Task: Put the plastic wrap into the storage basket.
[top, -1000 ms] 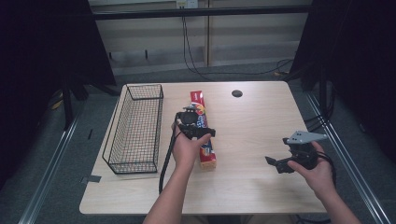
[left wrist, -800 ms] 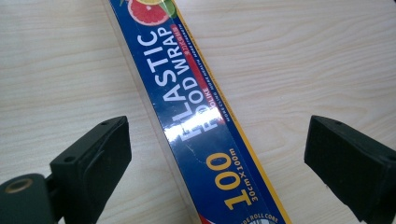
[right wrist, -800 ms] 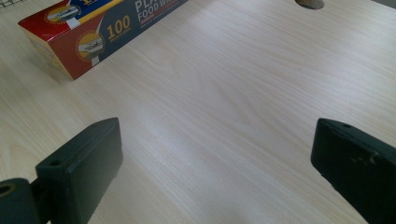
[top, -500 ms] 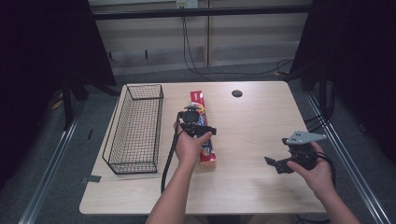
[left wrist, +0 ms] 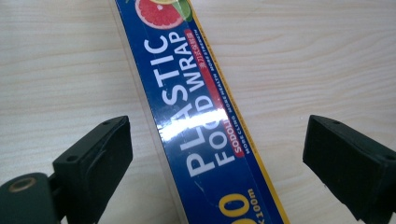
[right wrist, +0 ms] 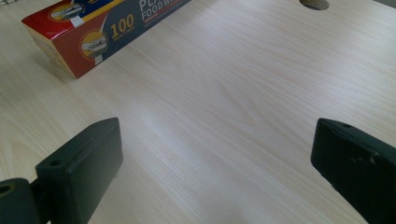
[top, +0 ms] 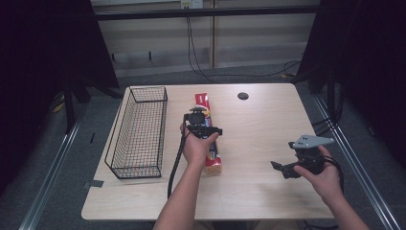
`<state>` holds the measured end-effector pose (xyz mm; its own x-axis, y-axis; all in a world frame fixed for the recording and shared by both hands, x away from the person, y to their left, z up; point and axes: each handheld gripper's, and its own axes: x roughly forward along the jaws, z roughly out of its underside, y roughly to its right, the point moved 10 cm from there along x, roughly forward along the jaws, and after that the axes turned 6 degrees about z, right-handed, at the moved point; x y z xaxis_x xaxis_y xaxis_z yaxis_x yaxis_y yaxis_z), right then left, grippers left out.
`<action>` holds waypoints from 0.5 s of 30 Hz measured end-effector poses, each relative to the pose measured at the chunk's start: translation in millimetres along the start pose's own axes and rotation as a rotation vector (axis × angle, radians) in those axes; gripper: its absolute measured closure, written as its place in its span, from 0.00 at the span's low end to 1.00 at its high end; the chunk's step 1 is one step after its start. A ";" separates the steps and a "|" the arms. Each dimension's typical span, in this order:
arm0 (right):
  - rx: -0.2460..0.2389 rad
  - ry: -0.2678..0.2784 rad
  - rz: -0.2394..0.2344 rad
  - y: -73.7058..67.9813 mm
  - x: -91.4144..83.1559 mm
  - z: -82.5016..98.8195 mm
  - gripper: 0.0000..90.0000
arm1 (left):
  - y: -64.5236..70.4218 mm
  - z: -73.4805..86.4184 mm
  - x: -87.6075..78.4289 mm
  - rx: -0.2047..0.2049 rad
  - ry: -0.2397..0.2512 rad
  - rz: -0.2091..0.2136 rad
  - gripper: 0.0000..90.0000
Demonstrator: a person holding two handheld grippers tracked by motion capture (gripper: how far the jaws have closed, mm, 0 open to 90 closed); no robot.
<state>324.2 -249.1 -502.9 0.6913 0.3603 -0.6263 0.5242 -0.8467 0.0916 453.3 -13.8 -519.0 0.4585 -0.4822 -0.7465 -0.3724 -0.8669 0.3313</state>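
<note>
My left tongs (left wrist: 215,163) hang directly over the plastic wrap box (left wrist: 201,116), their two black jaws spread wide with one on each side of it and bare wood showing between each jaw and the carton. Neither jaw touches it yet. That straddle is what the next move depends on, I judge: the box's long axis passes up between the jaws, slightly slanted, so closing them would pinch it across its narrow width rather than along its length.

In the high view the box (top: 208,143) lies flat on the counter (top: 268,191), long axis running away from me, its near end towards my edge and its far end towards the back. My left hand holds the tongs (top: 201,125) over its middle stretch. The wire basket (top: 139,134) lies just beside the box on its left, parallel to it, and looks the likely place for it.

My right tongs (top: 287,168) sit well off to the right of the box, jaws likewise apart over bare wood, pointing towards the box's near end (right wrist: 79,35). The left is plainly the nearer.
</note>
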 end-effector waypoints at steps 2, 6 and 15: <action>0.001 0.000 -0.002 0.0 -0.1 0.0 0.02 | -2.6 -2.1 1.6 -0.013 0.010 -0.008 0.10; 0.003 0.000 0.000 0.5 0.4 -0.2 0.02 | -9.1 -4.4 3.5 -0.045 0.010 -0.013 0.11; 0.006 0.003 -0.005 1.1 2.4 -1.4 0.02 | -11.9 -9.8 9.0 -0.075 0.016 -0.018 0.13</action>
<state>327.1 -248.6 -503.3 0.6905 0.3657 -0.6241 0.5245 -0.8473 0.0838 469.8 -9.0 -524.0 0.4780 -0.4675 -0.7436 -0.3024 -0.8824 0.3604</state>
